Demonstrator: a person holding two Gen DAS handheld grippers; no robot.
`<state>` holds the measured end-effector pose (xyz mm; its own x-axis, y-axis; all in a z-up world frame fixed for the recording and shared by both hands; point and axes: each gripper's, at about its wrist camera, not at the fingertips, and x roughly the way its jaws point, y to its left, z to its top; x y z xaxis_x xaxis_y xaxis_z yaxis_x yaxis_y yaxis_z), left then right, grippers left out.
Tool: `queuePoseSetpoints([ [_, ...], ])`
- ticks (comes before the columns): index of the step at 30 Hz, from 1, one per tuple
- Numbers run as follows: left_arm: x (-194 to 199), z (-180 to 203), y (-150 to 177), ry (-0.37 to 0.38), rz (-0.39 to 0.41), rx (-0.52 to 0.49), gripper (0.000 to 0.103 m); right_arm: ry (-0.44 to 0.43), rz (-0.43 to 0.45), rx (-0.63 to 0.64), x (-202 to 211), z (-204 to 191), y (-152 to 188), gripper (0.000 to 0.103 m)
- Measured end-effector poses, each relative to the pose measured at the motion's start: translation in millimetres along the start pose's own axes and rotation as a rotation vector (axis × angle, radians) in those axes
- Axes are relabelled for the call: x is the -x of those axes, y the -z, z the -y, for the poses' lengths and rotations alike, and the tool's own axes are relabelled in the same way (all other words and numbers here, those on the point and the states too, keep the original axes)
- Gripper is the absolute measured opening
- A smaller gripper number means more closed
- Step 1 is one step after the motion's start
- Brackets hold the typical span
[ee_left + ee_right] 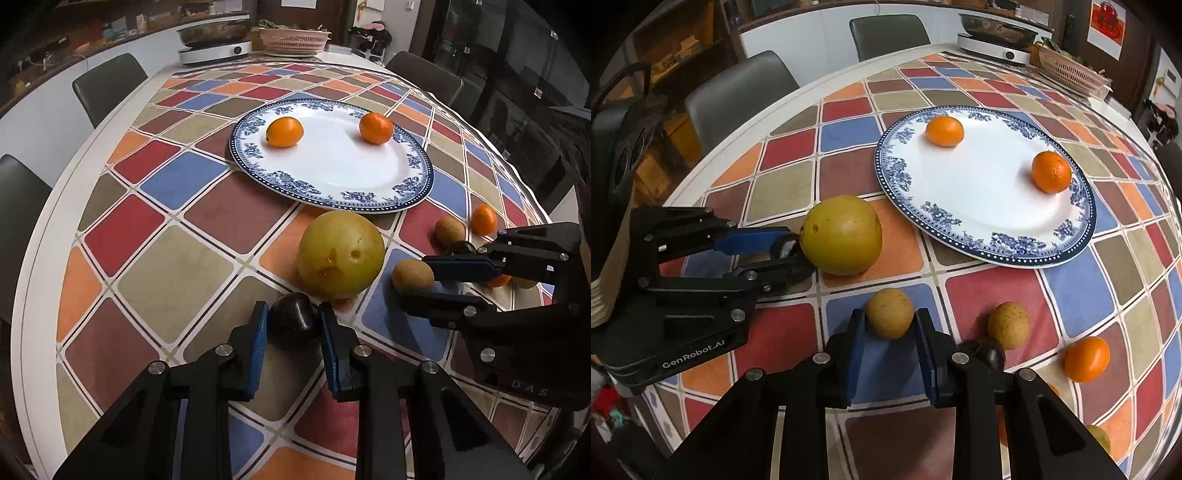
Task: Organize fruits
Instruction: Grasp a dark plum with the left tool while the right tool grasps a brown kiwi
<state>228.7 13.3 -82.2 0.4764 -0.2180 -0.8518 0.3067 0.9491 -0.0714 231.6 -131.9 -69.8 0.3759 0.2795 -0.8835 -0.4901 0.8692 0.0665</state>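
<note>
On the checkered tablecloth my left gripper (293, 309) is shut on a dark plum (291, 325), right in front of a big yellow-green fruit (340, 254). To its right my right gripper (890, 314) is shut on a small brown fruit (889, 310); both fruits rest at table level. The blue-rimmed white plate (332, 173) behind holds two oranges (284, 132) (376, 128). Loose beside the right gripper lie another brown fruit (1008, 325), a second dark plum (982, 352) and an orange (1086, 359).
A hotplate with a pan (214, 50) and a pink basket (293, 40) stand at the table's far end. Grey chairs (107, 85) line the left side. The white table edge (40, 258) curves close on the left. A greenish fruit (1100, 437) lies near the front right.
</note>
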Motion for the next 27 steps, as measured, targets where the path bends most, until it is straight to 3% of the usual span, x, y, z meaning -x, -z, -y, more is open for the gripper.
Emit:
queuePoseSetpoints([
  [13,33.3,10.5,5.6,-0.043,0.055,0.005,0.028,-0.017,0.066,-0.031,21.9,-1.7,7.9,0.028],
  [27,77.5,34.0,-12.9,-0.026,0.153,-0.023,0.028,-0.005,0.212,-0.023,82.2,-2.4,6.9,0.028],
])
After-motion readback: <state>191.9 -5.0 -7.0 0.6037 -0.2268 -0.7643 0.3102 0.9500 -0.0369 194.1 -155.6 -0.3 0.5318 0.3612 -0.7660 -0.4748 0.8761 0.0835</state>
